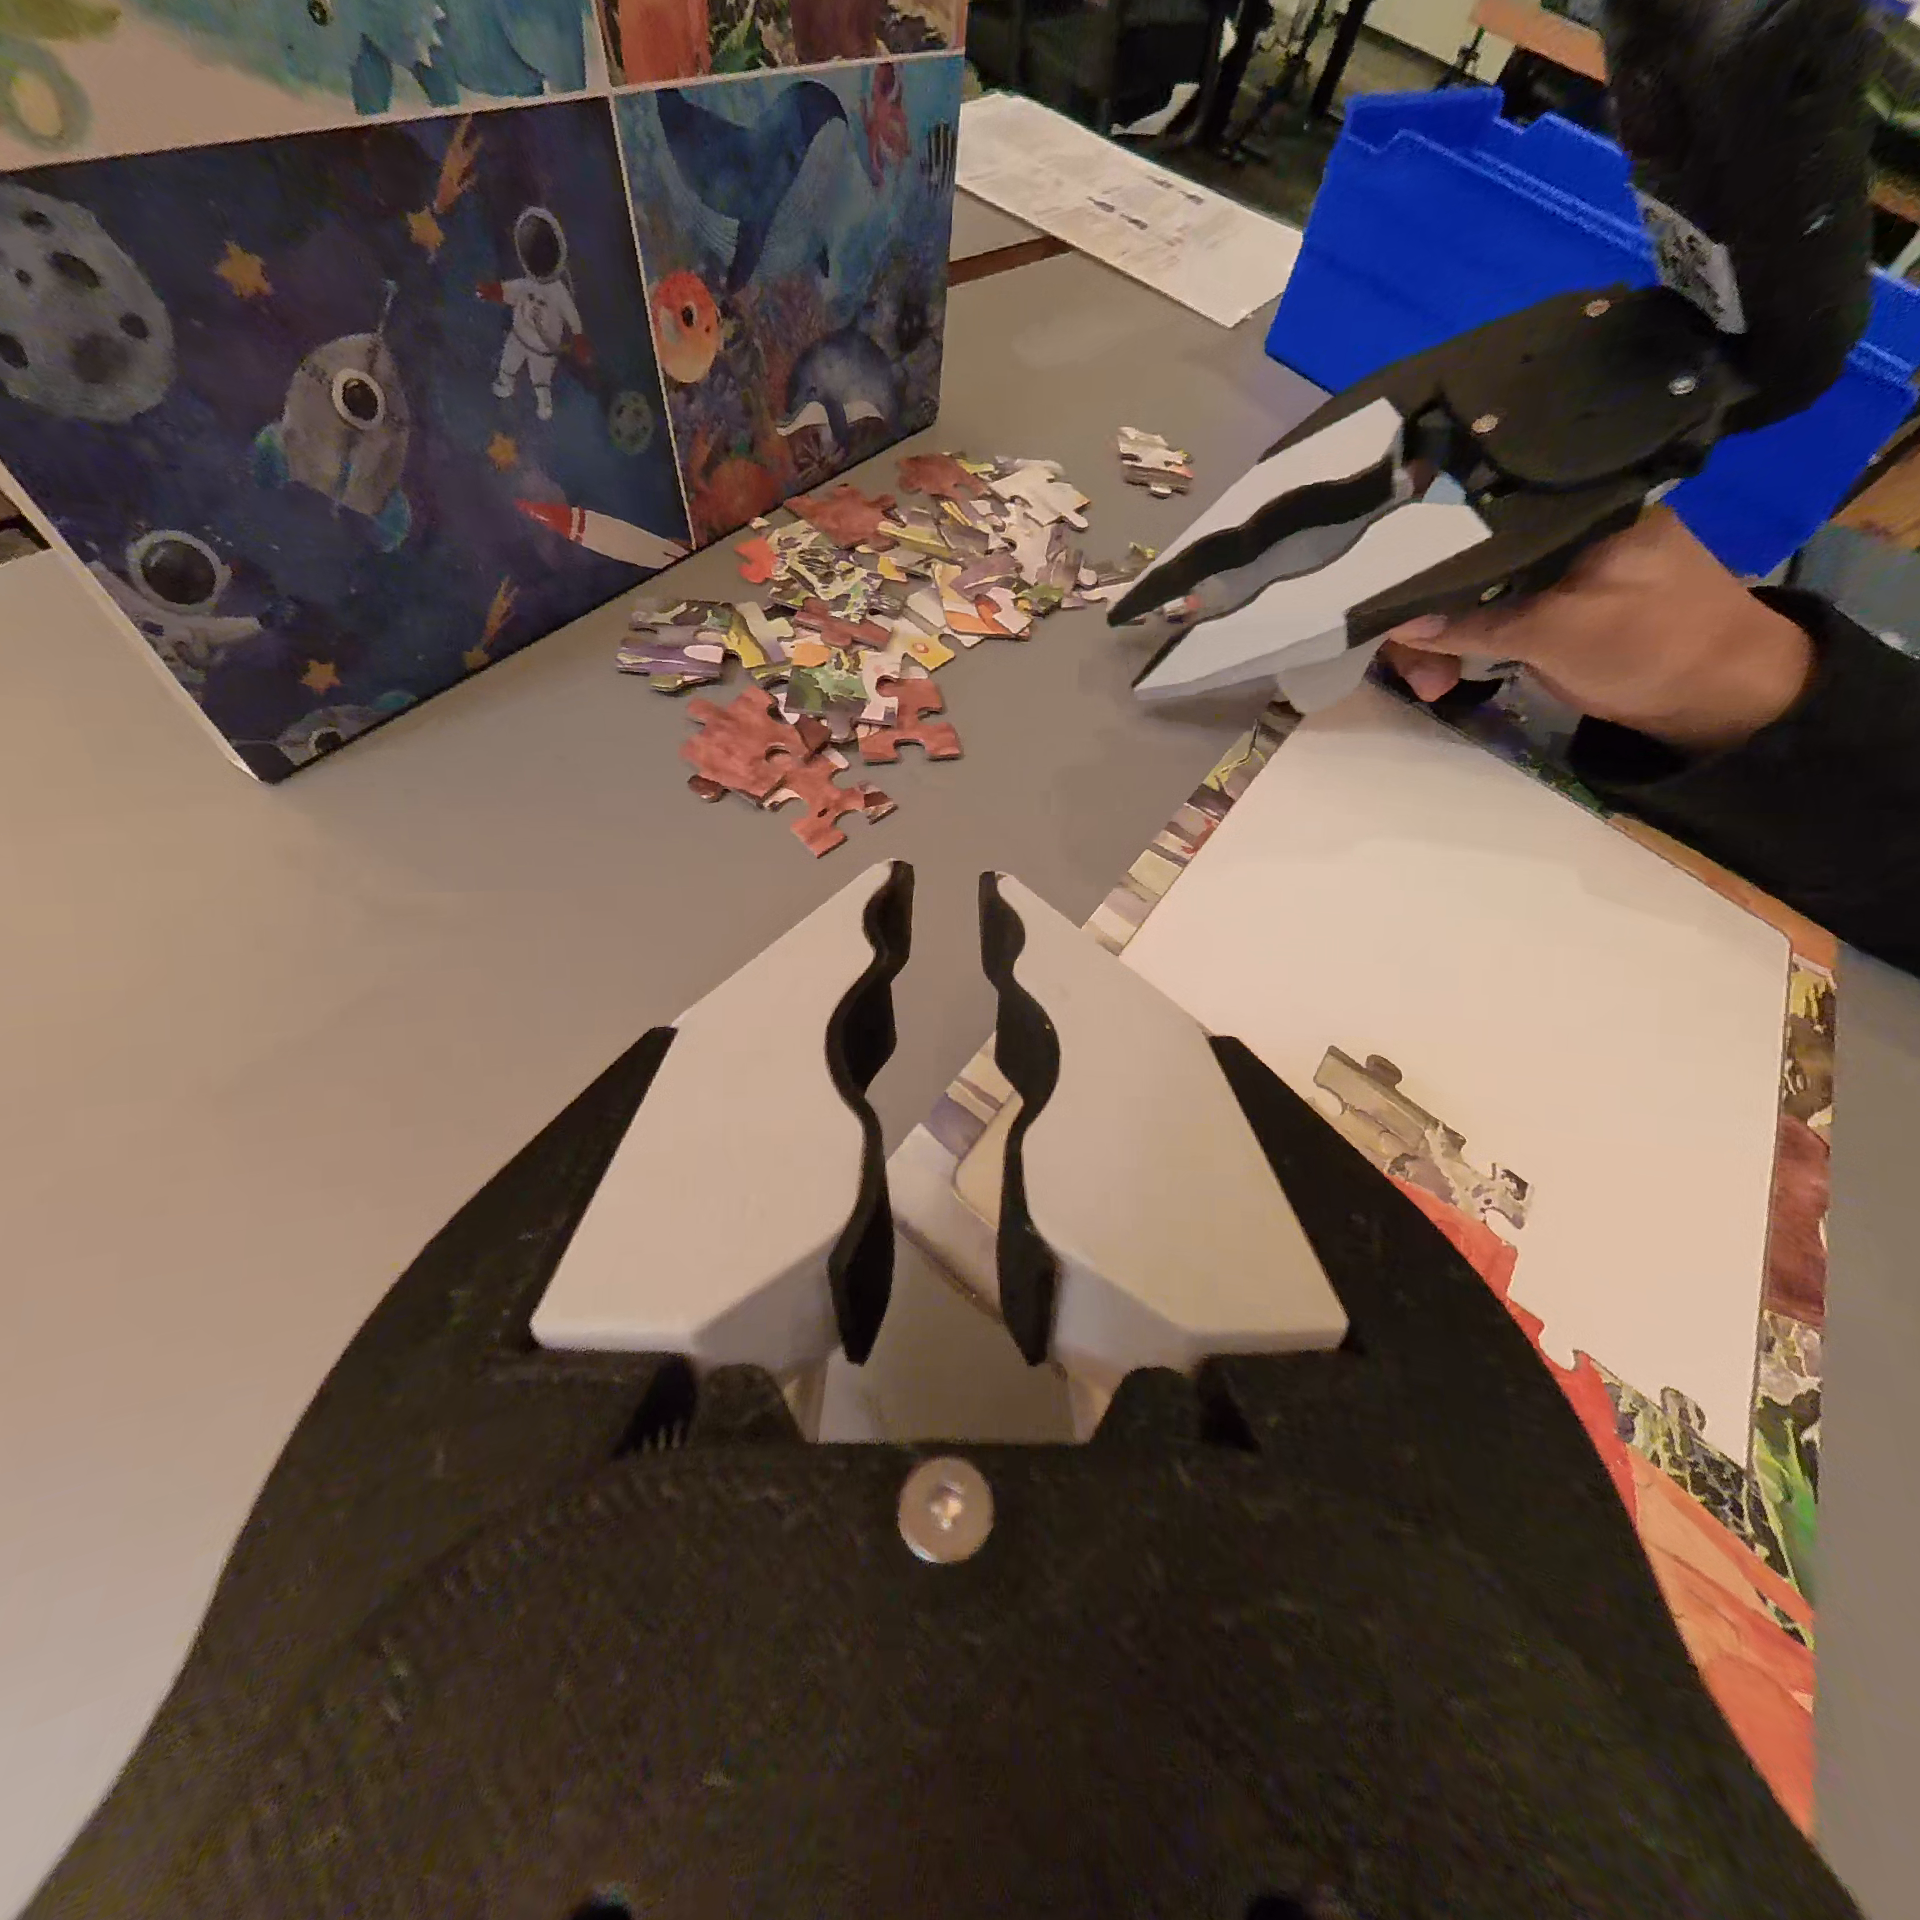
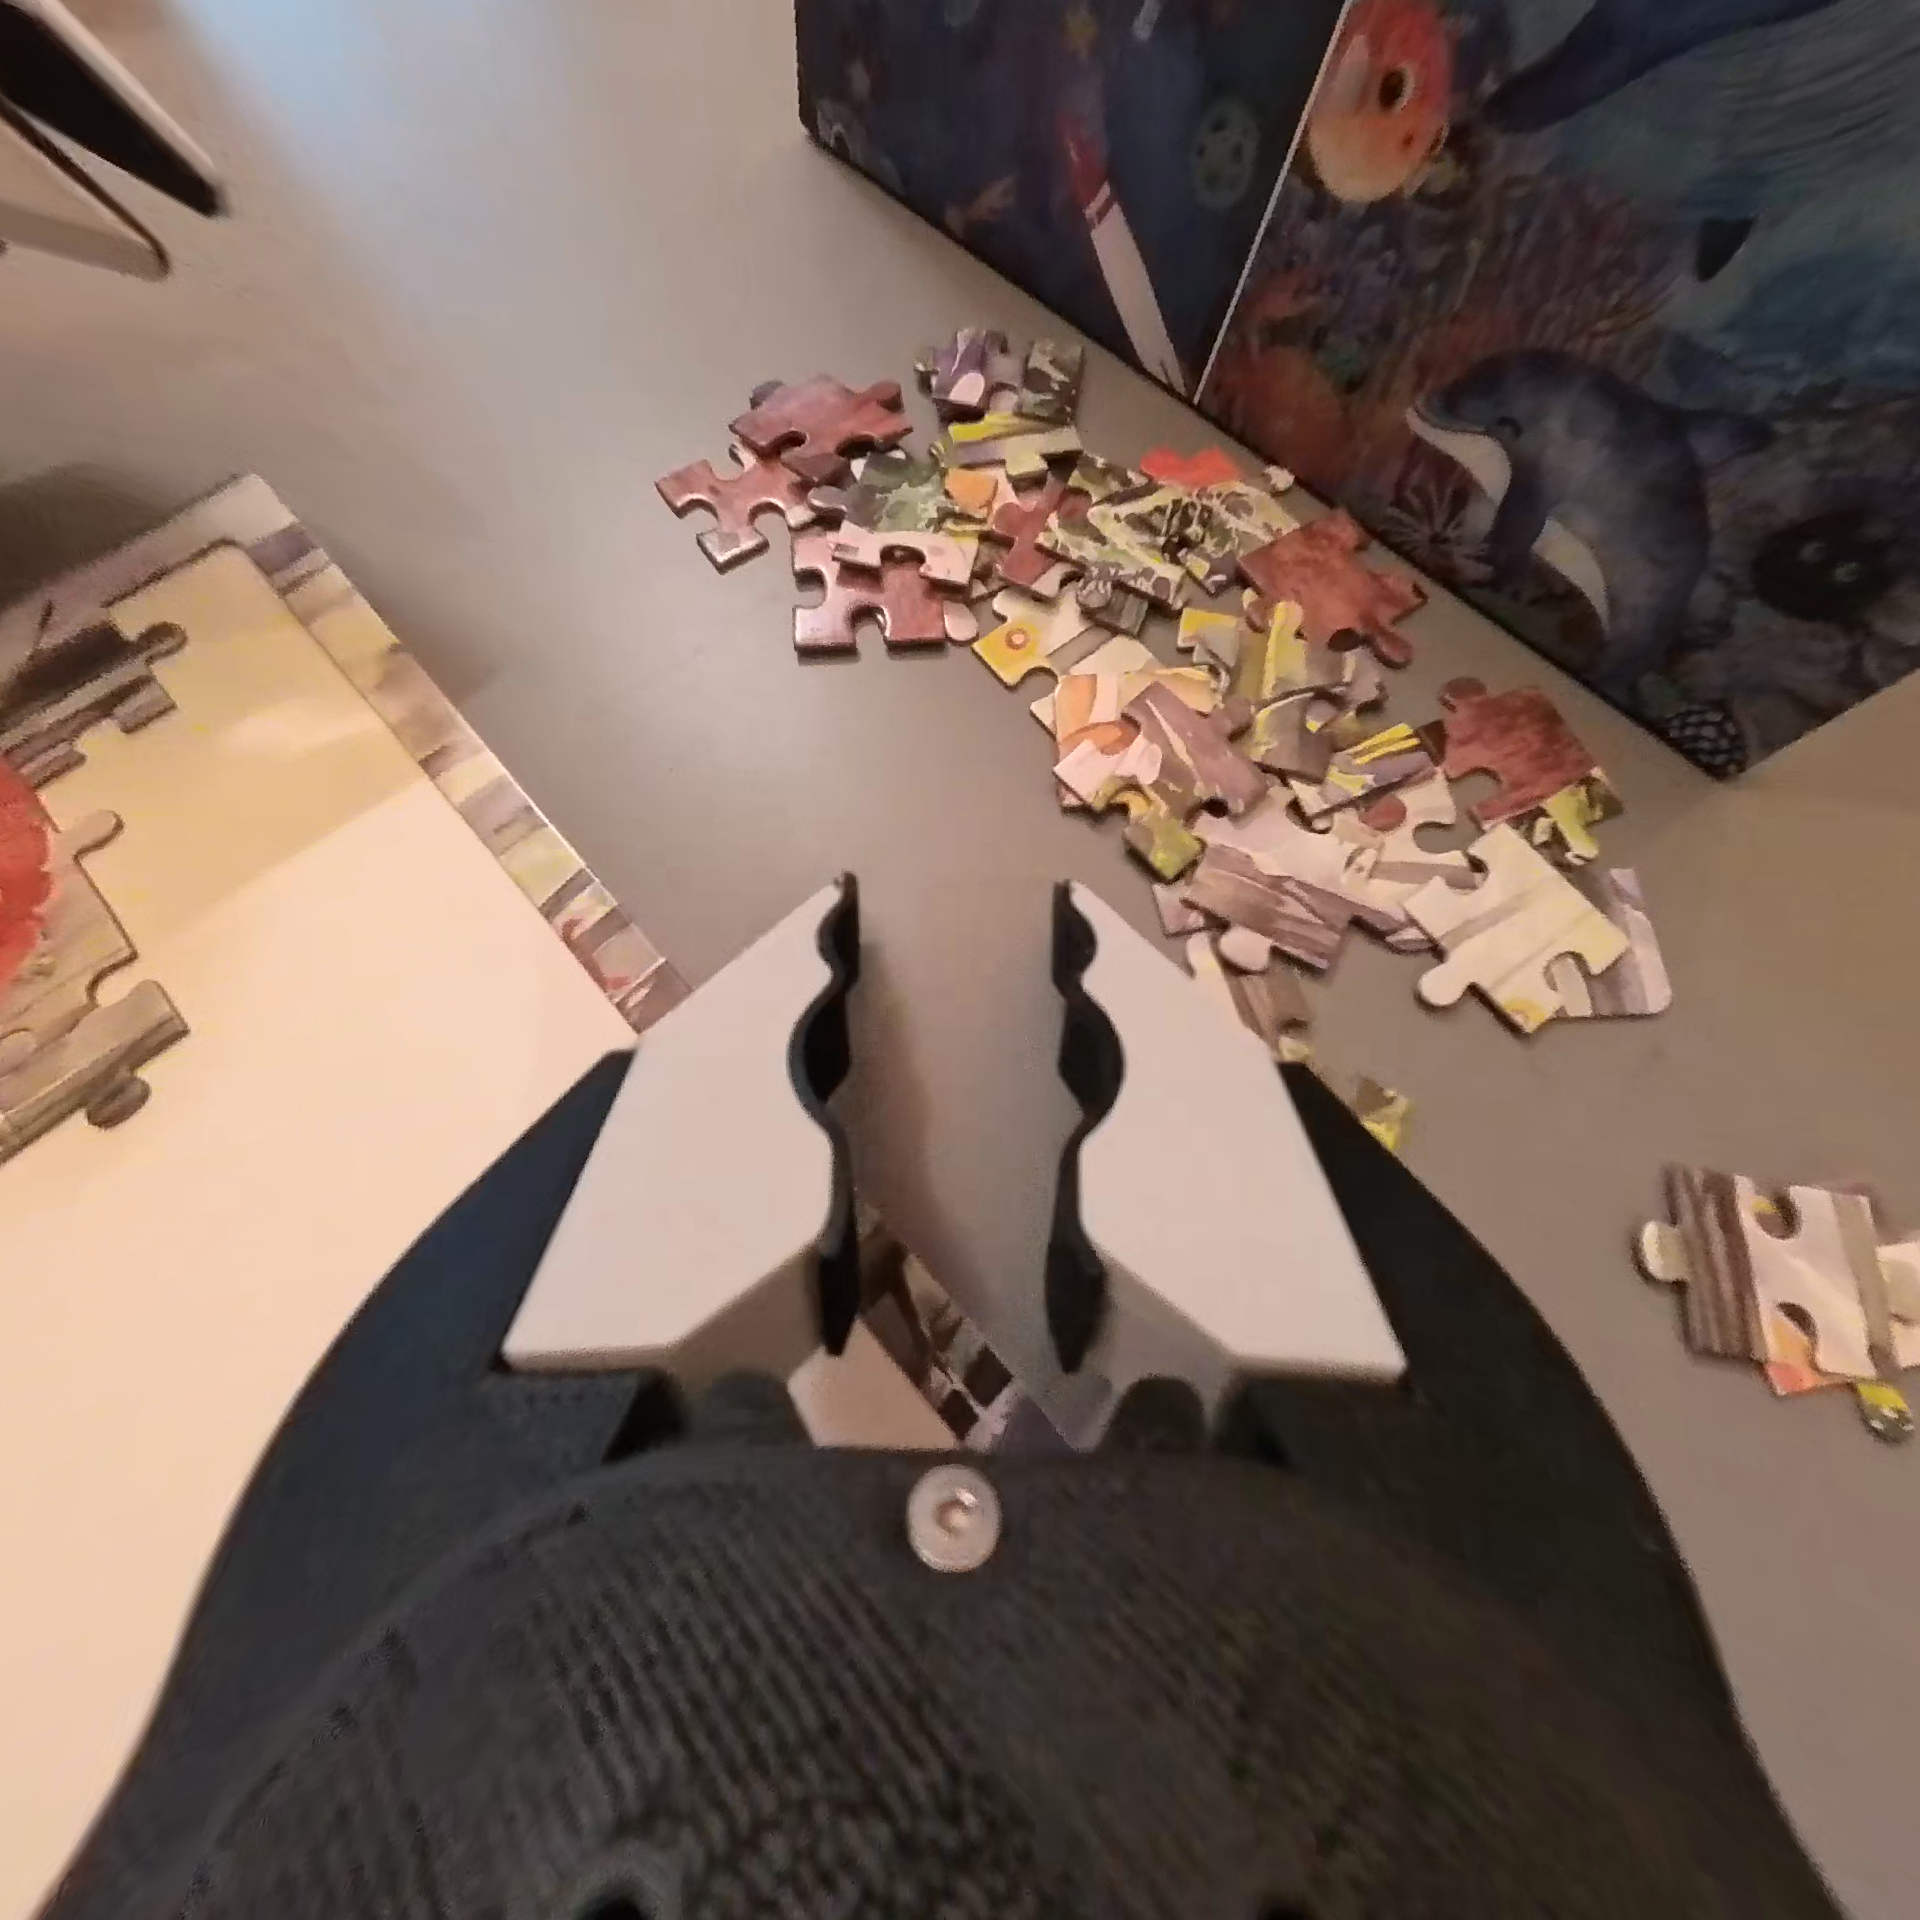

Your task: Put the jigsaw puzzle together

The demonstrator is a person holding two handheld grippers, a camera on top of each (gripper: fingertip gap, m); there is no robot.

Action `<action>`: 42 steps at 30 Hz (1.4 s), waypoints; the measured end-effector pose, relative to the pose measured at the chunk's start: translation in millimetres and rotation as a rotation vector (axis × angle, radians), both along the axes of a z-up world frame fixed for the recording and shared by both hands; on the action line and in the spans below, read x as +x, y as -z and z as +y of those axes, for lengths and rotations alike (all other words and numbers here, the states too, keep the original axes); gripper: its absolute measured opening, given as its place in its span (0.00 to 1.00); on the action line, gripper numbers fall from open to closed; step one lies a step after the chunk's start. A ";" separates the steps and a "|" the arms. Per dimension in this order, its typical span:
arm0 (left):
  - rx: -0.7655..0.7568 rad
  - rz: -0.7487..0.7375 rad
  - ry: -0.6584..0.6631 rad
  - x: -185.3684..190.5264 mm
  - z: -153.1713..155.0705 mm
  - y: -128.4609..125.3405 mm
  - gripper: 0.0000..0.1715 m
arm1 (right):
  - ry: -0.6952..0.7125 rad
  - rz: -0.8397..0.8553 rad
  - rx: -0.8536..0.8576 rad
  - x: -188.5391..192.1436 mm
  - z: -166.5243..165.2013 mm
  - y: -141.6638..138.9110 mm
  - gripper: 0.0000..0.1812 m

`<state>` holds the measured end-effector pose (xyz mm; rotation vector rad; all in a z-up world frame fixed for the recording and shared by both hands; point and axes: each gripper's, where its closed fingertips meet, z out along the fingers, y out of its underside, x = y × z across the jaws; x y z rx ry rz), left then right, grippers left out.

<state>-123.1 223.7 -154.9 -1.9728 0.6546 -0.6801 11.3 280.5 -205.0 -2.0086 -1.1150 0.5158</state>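
A pile of loose jigsaw pieces [image 1: 852,613] lies on the grey table in front of the picture box; it also shows in the right wrist view [image 2: 1195,623]. The white puzzle tray [image 1: 1455,935] has a painted border and joined pieces [image 1: 1455,1164] along its near edge. My left gripper [image 1: 945,888] is slightly open and empty above the tray's left corner. My right gripper [image 2: 956,904] is open and empty over bare table between the tray [image 2: 260,935] and the pile. It shows in the left wrist view [image 1: 1132,655] with its tips at the pile's right edge.
A tall box with space and sea pictures [image 1: 312,416] stands behind the pile. A blue bin [image 1: 1455,229] and paper sheets [image 1: 1122,197] lie at the back right. A small joined group of pieces [image 2: 1787,1278] sits apart on the right. A hand and dark sleeve [image 1: 1662,665] hold the right gripper. Across from one pair of fingers to the other is roughly 15 cm.
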 end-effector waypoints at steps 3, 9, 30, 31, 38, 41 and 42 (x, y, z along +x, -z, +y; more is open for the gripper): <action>0.005 0.012 0.009 3.0 -1.5 0.7 0.06 | 0.011 -0.038 -0.053 -1.6 2.6 9.7 0.29; 0.001 0.023 0.001 1.8 0.1 6.2 0.06 | 0.117 -0.067 -0.025 8.5 15.7 11.1 0.52; -0.054 -0.061 0.033 8.7 -1.5 13.1 0.04 | 0.352 -0.105 -0.109 39.8 41.1 23.6 0.88; -0.053 -0.063 0.035 8.8 -1.8 12.7 0.04 | 0.352 -0.105 -0.109 39.7 41.1 23.6 0.88; -0.076 -0.083 0.081 13.3 -6.5 13.1 0.04 | 0.352 -0.105 -0.109 39.8 41.2 23.6 0.88; -0.074 -0.071 0.089 14.4 -7.3 14.1 0.04 | 0.352 -0.105 -0.109 39.6 41.3 23.7 0.88; -0.074 -0.065 0.092 14.7 -7.6 14.6 0.04 | 0.352 -0.105 -0.109 39.6 41.3 23.7 0.88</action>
